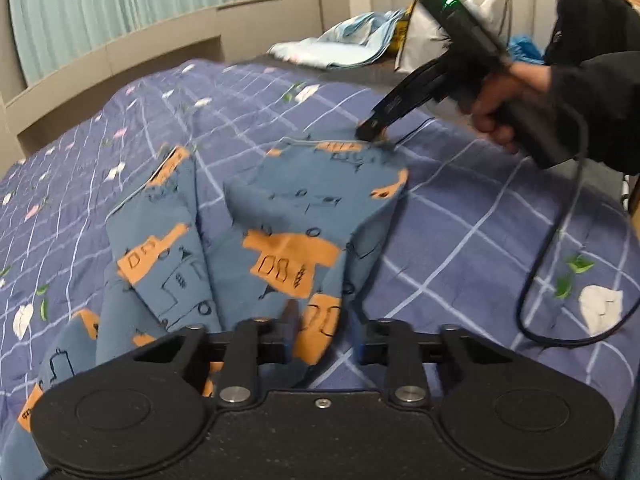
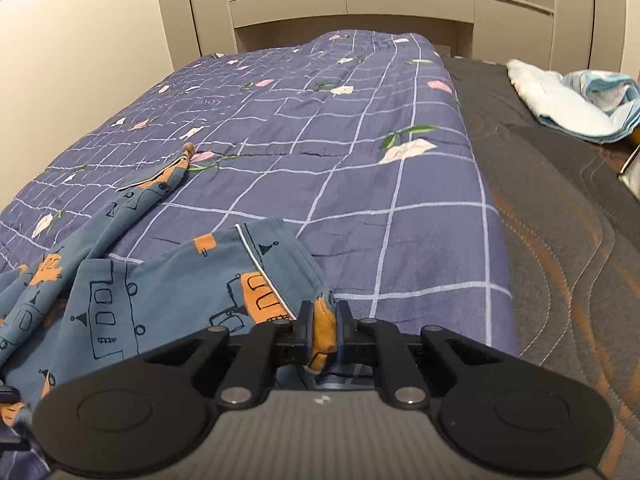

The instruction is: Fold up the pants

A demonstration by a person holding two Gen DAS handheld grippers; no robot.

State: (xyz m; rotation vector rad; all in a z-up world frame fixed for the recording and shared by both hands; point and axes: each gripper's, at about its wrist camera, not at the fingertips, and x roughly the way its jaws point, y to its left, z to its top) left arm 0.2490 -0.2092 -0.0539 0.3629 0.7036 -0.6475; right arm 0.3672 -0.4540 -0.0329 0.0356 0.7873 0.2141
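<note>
Blue pants with orange prints (image 1: 280, 232) lie crumpled on the purple checked quilt (image 1: 460, 220), two legs spread toward the far side. My left gripper (image 1: 324, 344) is open, its jaws wide apart, with pants cloth lying between them. My right gripper (image 2: 324, 332) is shut on an orange-printed edge of the pants (image 2: 168, 292). It also shows in the left wrist view (image 1: 370, 130), pinching the far end of one leg low over the quilt.
A light blue bundle of cloth (image 2: 576, 100) and a white pillow (image 1: 452, 20) lie by the headboard. A grey mattress cover (image 2: 560, 220) runs right of the quilt (image 2: 360, 152). A black cable (image 1: 560, 240) hangs from the right gripper. Beige cabinets stand behind the bed.
</note>
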